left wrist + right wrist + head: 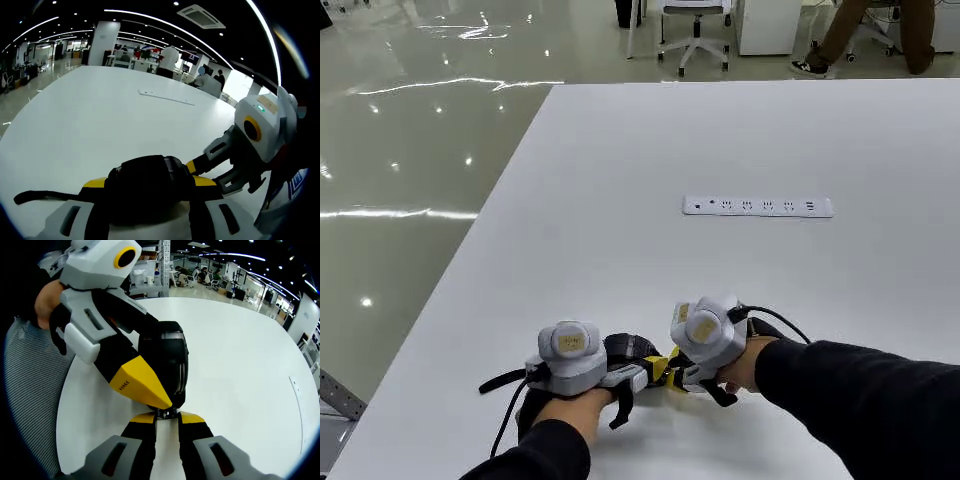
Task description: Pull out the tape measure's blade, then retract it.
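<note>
Left gripper (632, 377) clamps the tape measure (147, 182) by its case, and the right gripper (167, 420) pinches that case's mouth.

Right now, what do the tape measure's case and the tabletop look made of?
The tape measure case looks like black hard plastic, maybe rubber-coated: slight sheen, ribbed edge. The tabletop looks like white laminate, matte: smooth, no grain.

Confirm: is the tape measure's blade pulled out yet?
No, the right gripper has its tips right against the tape measure, with no length of blade showing between them.
</note>
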{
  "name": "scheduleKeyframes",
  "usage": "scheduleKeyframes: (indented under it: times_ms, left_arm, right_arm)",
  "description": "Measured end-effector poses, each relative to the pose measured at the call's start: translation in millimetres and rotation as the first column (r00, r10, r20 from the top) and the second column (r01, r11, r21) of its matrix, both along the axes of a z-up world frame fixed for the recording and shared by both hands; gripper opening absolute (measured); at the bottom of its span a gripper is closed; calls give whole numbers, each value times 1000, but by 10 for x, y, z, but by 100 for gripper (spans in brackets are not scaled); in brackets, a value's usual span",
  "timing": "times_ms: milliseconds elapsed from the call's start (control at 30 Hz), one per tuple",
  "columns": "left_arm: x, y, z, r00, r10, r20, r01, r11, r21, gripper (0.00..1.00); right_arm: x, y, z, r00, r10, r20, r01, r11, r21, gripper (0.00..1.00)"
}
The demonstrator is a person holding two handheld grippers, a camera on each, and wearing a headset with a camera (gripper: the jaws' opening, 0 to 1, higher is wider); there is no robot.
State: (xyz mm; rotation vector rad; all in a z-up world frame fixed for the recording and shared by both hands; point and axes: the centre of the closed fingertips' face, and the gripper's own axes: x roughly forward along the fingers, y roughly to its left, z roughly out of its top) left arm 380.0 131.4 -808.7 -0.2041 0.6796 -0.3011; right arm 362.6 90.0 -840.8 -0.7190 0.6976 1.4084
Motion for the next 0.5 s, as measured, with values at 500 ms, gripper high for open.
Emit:
scheduleKeyframes:
  times_ms: [500]
  left_arm:
    - [-101,250,310,953,-251,170,241,967,78,100]
  right_arm:
    - [-34,-533,381,984,-172,37,165,976,141,39]
